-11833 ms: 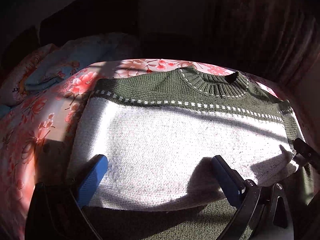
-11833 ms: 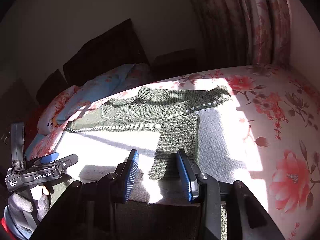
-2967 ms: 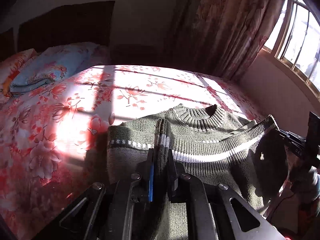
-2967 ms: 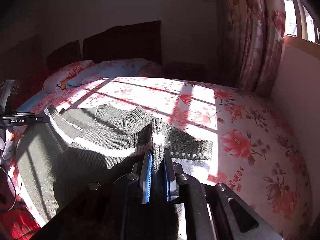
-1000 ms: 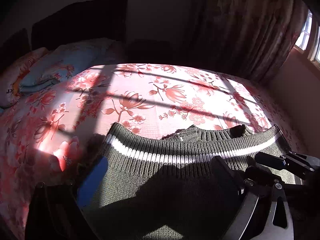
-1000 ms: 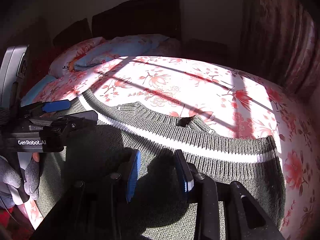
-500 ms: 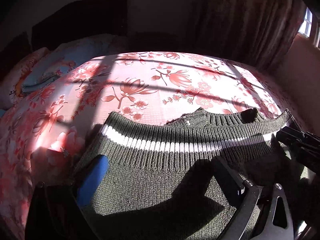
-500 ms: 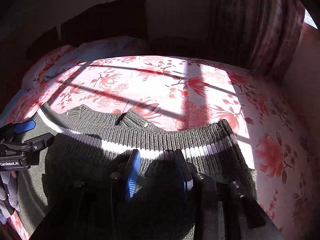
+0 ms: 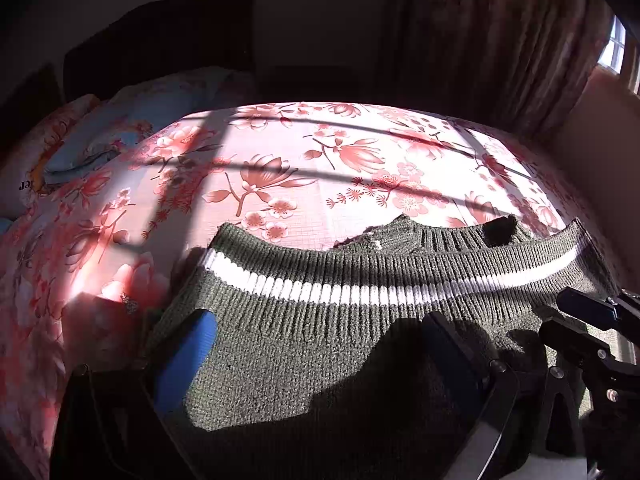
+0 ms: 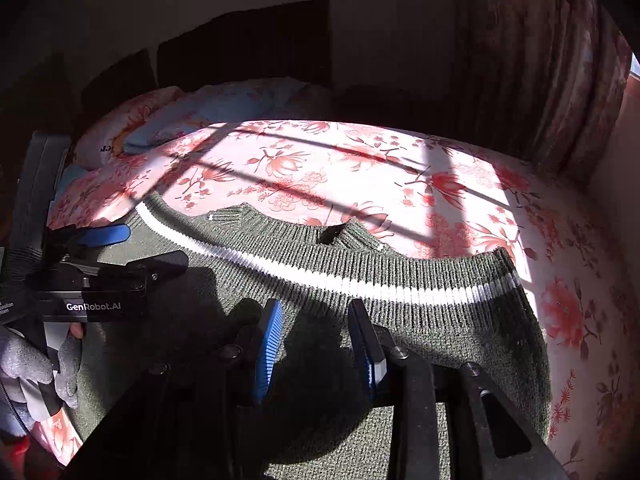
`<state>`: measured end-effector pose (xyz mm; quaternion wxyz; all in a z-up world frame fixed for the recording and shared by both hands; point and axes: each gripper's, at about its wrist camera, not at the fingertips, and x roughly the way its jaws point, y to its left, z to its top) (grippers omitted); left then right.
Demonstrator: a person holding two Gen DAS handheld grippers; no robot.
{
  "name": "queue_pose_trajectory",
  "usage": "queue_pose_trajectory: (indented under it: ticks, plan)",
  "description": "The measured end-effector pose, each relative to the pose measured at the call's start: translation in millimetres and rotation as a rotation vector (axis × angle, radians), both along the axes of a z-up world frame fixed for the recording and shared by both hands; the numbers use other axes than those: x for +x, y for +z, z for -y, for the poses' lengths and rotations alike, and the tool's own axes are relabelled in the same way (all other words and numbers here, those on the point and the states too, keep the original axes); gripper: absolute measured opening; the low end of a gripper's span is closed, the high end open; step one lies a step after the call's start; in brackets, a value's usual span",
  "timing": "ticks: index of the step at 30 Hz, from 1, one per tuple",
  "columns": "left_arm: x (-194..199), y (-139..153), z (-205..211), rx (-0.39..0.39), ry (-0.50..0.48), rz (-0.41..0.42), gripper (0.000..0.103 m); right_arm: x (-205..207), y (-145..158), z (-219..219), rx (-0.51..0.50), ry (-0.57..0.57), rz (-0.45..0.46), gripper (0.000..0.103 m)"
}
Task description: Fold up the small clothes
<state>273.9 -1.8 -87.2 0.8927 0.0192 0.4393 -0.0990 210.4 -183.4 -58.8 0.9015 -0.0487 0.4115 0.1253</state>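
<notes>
A small dark green knit sweater [image 9: 320, 344] lies folded on the bed, its ribbed hem with a white stripe [image 9: 360, 292] on top and the neck peeking out behind. It also shows in the right wrist view [image 10: 400, 320]. My left gripper [image 9: 320, 348] is open and empty, hovering low over the sweater's left part. My right gripper [image 10: 316, 336] is open and empty over the sweater's middle. The left gripper also shows at the left of the right wrist view [image 10: 132, 248]. The right gripper shows at the right edge of the left wrist view [image 9: 588, 320].
The bed has a pink floral sheet [image 9: 320, 168], sunlit, with shadow bars across it. Pillows [image 9: 120, 132] lie at the far left by a dark headboard [image 10: 248, 40]. A floral curtain [image 10: 552, 80] hangs at the right. The bed's right edge is near the wall.
Both grippers, shut on the sweater's hem three seconds ago, have let go and hang open over it. Over the last second the cameras have shifted slightly; the sweater lies still.
</notes>
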Motion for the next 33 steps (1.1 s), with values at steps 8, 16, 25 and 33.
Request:
queue_pose_trajectory:
  ticks: [8,16,25,33]
  plan:
    - [0,0,0,-0.003,0.000,-0.001,0.103,5,-7,90,-0.002,-0.281,-0.012,0.040]
    - [2,0,3,0.027,0.002,-0.007,0.103,-13,10,97,0.014,-0.325,0.119,0.028]
    - [2,1,5,0.042,0.001,-0.022,0.103,-2,-13,84,0.087,-0.186,0.026,0.032]
    - [-26,10,38,-0.017,-0.104,-0.016,0.103,0,-14,84,0.100,-0.186,0.020,0.033]
